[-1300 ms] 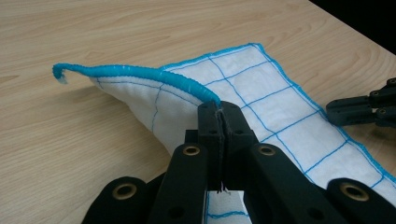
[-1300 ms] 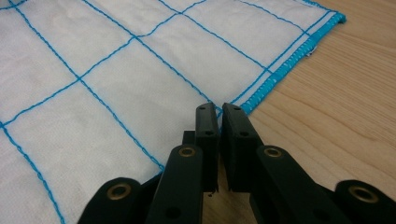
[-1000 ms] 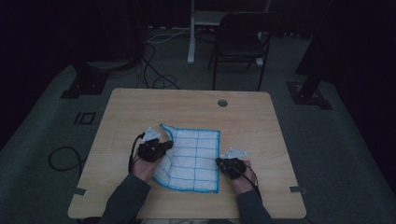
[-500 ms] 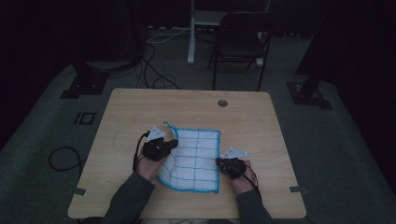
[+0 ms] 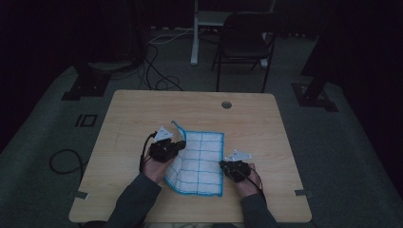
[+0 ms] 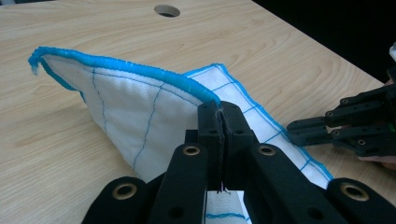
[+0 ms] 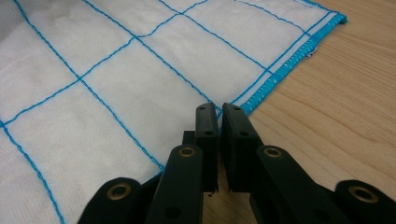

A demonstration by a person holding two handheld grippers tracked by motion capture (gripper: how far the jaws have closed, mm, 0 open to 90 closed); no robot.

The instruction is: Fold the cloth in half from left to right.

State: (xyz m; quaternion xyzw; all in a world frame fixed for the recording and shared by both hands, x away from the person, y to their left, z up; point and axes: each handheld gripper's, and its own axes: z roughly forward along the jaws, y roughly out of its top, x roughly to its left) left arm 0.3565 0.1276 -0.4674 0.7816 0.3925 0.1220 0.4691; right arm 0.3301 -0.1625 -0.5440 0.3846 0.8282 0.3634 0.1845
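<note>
A white cloth with a blue grid and blue stitched border is seen near the near edge of the wooden counter, between the two hands. Most of it lies flat; its left side is raised off the wood. The left gripper is clenched on that left edge: in the left gripper view the blue hem is pinched between the closed jaws, and the cloth hangs from them as a tented flap whose far corner curls over. The lift is judged to be the start of a fold, the left side being carried over toward the right.

The right gripper is held at the cloth's right border, low by the counter. In the right gripper view its jaws stand nearly together at the blue edge. Whether any fabric is caught between them cannot be told from the pictures. It is judged to be placed there as an anchor, so that the flat part is kept from sliding while the other side is drawn across.

The cable hole in the counter lies well beyond the cloth, on the far side.
</note>
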